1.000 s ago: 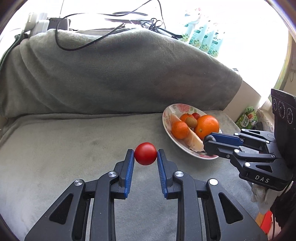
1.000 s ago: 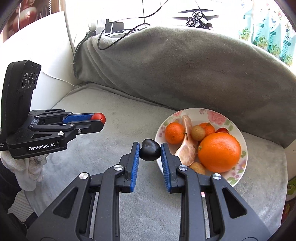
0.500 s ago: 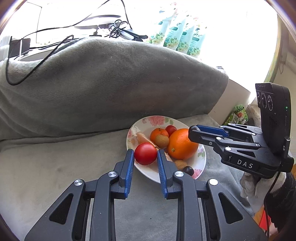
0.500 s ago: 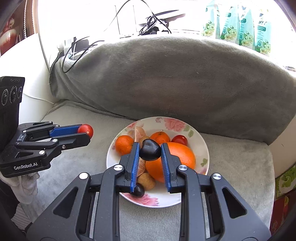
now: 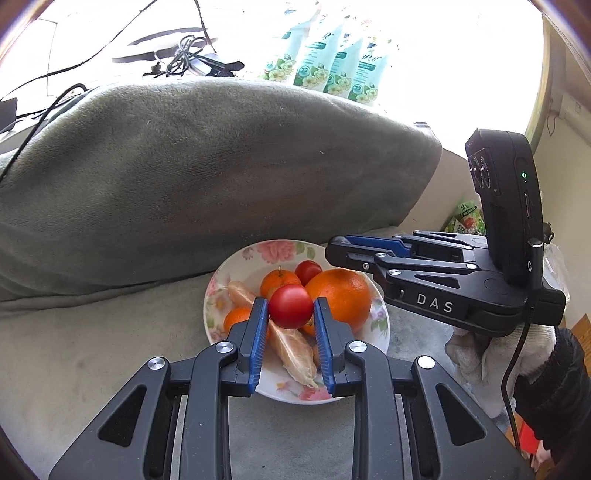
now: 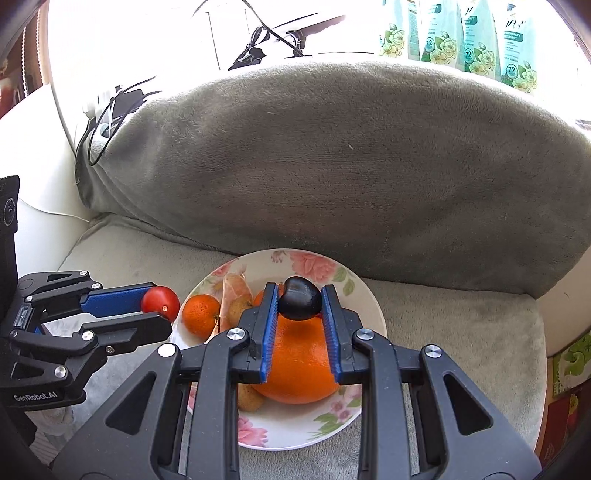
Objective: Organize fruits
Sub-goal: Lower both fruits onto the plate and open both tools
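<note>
A red tomato (image 5: 290,306) was pinched by the left gripper (image 5: 290,310) above the flowered plate (image 5: 236,266). A dark plum (image 6: 299,298), seen only from the right wrist, was pinched by the right gripper (image 6: 300,301) over the big orange (image 6: 295,369).

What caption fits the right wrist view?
Right tool holds a dark plum above the floral plate of fruit.

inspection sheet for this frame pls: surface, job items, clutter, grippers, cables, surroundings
Surface: grey blanket over the seat and back cushion.
Job's things: floral plate holding big orange, mandarins, peeled segment; red tomato; dark plum.
Clutter: nothing seen.
Grippers: left gripper shut on tomato; right gripper shut on plum; both over plate.
Cables: black cables behind cushion.
Surroundings: green pouches at window.
</note>
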Demonstrator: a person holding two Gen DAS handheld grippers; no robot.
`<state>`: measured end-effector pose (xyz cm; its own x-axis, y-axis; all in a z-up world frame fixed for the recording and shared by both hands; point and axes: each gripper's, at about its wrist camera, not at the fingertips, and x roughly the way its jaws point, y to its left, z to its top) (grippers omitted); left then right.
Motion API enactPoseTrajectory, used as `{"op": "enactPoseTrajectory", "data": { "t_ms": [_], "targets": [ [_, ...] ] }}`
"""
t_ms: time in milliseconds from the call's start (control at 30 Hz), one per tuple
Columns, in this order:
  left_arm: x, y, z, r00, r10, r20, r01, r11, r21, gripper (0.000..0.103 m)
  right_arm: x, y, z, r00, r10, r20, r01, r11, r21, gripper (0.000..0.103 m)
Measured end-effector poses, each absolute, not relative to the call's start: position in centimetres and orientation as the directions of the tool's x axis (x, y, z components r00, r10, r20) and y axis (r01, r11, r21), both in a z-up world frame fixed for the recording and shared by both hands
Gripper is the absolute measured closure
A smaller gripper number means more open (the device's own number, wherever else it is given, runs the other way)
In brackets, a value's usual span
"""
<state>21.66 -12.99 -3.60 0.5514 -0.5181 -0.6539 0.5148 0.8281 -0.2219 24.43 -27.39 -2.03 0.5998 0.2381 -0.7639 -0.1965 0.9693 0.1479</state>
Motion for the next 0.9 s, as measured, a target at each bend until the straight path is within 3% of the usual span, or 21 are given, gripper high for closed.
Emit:
{"op": "enactPoseTrajectory", "data": {
  "t_ms": [900],
  "targets": [
    [23.2, -14.8, -4.8, 0.537, -0.512, -0.67, 0.525, 0.825, -0.21, 0.079, 27.4, -26.9, -3.6, 0.576, 0.235, -0.783, -0.197, 0.969, 0.146, 0.079]
  ]
}}
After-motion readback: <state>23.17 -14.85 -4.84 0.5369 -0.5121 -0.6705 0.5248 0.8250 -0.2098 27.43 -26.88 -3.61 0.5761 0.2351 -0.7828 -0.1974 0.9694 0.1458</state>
